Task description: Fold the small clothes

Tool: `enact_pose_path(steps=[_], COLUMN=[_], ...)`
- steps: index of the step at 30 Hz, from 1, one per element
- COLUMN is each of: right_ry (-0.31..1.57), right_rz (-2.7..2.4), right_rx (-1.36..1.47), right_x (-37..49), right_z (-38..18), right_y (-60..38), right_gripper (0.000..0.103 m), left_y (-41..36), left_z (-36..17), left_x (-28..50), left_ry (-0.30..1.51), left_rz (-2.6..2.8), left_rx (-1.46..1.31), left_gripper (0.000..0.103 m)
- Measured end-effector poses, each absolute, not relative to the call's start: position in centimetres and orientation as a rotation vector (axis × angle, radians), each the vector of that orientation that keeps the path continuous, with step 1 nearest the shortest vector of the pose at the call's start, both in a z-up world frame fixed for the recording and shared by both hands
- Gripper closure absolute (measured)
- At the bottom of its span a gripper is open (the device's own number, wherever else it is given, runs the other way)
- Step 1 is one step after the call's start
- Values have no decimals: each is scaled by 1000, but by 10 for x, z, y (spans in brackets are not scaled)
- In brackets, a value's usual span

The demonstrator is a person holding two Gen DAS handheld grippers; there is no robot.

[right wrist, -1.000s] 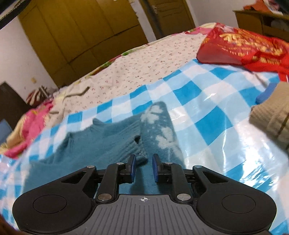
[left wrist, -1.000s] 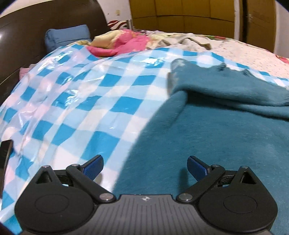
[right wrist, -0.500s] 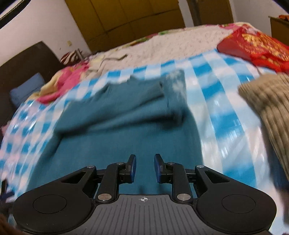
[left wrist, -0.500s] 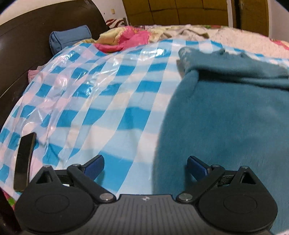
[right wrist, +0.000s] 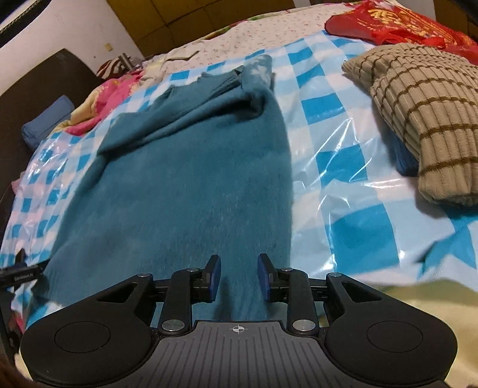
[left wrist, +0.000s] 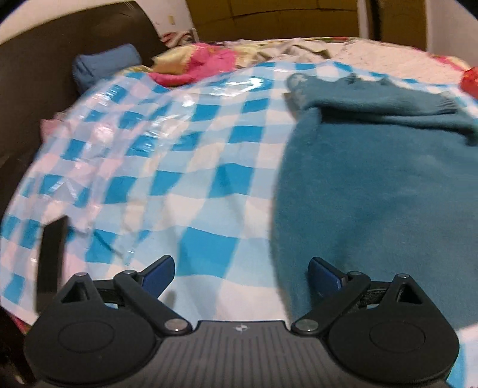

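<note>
A teal knit sweater (right wrist: pixel 185 179) lies flat on the blue-and-white checked plastic sheet (right wrist: pixel 337 167), its sleeves folded across the upper part. It also shows in the left wrist view (left wrist: pixel 373 185). My left gripper (left wrist: pixel 240 273) is wide open and empty, straddling the sweater's near left edge, above the sheet (left wrist: pixel 167 155). My right gripper (right wrist: pixel 239 277) is narrowly open and empty, above the sweater's near hem.
A folded beige striped garment (right wrist: pixel 418 98) lies at the right with a red bag (right wrist: pixel 397 21) behind it. A dark flat object (left wrist: pixel 52 253) lies at the sheet's left edge. Pink bedding (left wrist: pixel 194 64), a blue pillow (left wrist: pixel 104 65) and the headboard are far left.
Both grippers have pulled back toward the sweater's near hem. The right gripper left the sleeve area and its jaws have opened slightly. The left jaws stayed wide open.
</note>
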State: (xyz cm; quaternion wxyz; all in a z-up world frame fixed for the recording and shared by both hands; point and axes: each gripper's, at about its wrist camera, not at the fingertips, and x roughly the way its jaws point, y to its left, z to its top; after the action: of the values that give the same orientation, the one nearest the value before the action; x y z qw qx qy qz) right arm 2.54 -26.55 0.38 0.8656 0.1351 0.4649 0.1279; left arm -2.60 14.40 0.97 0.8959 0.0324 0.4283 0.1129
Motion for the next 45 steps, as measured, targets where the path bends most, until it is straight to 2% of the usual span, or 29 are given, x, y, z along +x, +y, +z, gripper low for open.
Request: enact_pose_path(steps=[3,10,12,19,21,25,30,36,38,40,42,45], right_ry=[980,1019,1036,1062,1066,1084,1085,1098,1104,1106,1107,1094], right_rz=[293,304,307,320,323,330,330,328,321,316,322,329], right_rx=[270,251,256,253,240,248,300,309,331,353,411,504], right_x=[20,14,14,15,14,10,12,16,18,19,18,15], right_z=[5,-2,-5,-6,-6,-7,-9,-16,-16,-16,-16,-14], right_y=[-266,-267,-267,-266,-266,-267,-271,-265,-265,-266,-272,-283], right_gripper=[66,64,64,64,64,64,64,63,66,80,83,87], left_y=[144,145,149,147,145,146,145,141,143,146,149,150], left_z=[10,7,8,4,4,12,8,6,5,7,11,12], left_x=[-30,-40,-41,-37,-37,-36,-29,-19,-15,-16,-18,-22], left_ry=[903,934,938,963,972,964,982,1001,1007,1006,1000,995], left_rz=[184,104,89,59,47,20,14,1,-6,-15,-27,-40], left_rx=[38,5,-25,-40,-41,-94,-119,-111,-131,-162,-193,-228], left_gripper=[0,1,5,11,18,25,40,51,57,65,75,78])
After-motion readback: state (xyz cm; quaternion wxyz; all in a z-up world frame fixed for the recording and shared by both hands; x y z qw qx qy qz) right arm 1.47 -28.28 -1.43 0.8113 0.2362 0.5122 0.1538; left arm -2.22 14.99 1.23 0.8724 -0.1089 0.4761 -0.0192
